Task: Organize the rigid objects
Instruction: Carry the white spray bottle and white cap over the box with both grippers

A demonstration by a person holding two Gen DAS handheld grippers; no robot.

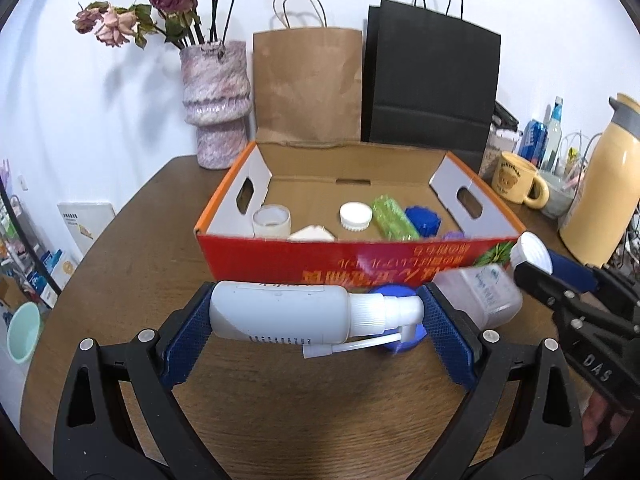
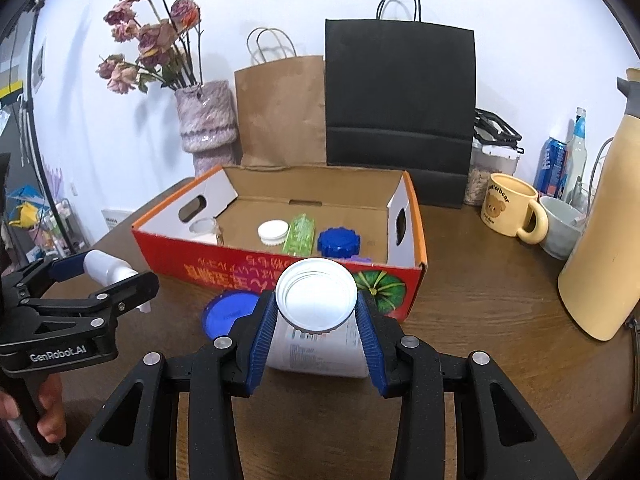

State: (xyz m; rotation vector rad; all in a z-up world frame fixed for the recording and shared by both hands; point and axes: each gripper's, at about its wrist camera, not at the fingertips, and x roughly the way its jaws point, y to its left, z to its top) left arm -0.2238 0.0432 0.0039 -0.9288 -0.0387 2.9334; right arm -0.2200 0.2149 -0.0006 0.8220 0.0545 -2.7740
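A white spray bottle (image 1: 280, 314) lies crosswise between the blue pads of my left gripper (image 1: 316, 316), which is shut on it end to end, just above the table in front of the red cardboard box (image 1: 360, 264). My right gripper (image 2: 316, 316) is shut on a clear jar (image 2: 316, 354) just under its white cap (image 2: 316, 294), close to the box's front wall (image 2: 240, 268). A blue lid (image 2: 228, 314) lies flat on the table between the two grippers. Inside the box sit a white-capped jar (image 1: 355, 216), a green container (image 1: 394, 218), a blue-lidded jar (image 1: 422, 220) and a translucent cup (image 1: 272, 220).
Behind the box stand a pink vase with dried roses (image 1: 214, 100), a brown paper bag (image 1: 308, 84) and a black paper bag (image 1: 432, 80). At the right are a yellow mug (image 2: 508, 208), a grey bowl (image 2: 560, 226), a tall yellow thermos (image 2: 608, 240) and drink cans (image 2: 554, 166).
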